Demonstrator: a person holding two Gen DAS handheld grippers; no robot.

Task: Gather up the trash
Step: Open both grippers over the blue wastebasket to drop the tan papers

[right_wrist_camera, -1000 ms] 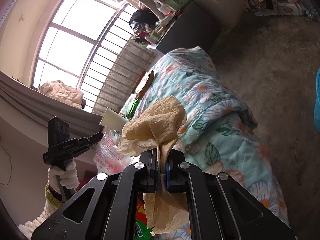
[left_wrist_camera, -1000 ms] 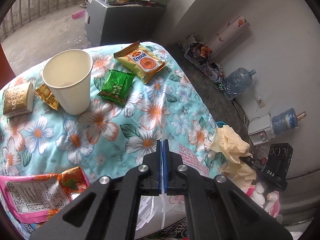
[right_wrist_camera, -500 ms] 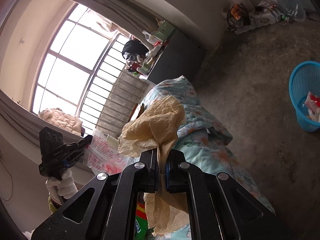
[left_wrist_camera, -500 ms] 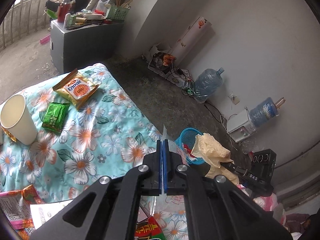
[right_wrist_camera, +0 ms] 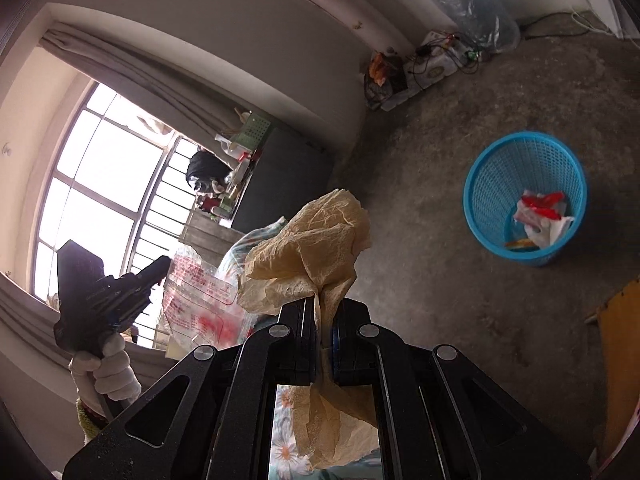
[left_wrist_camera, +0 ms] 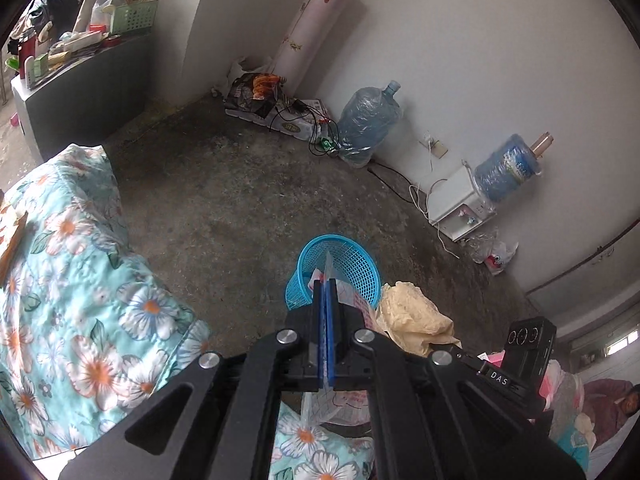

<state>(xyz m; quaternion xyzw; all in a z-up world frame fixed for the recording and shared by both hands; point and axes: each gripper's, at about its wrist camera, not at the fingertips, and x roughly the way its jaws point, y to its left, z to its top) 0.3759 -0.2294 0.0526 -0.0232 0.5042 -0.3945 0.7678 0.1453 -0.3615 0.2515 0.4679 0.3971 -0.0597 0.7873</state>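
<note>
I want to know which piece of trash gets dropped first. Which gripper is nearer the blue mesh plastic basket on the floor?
Left. The left gripper, shut on a clear printed plastic bag, looks closest to the blue mesh plastic basket. The right gripper, clamping a crumpled beige paper napkin, sits farther back.

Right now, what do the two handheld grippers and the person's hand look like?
Both are matte black, with angular linkage arms and silver round pivot bolts. The left gripper has blue pads on its fingers. The right gripper matches it; its handle unit carries a white "DAS" label and a black camera block. The left hand wears a white knit glove.
</note>
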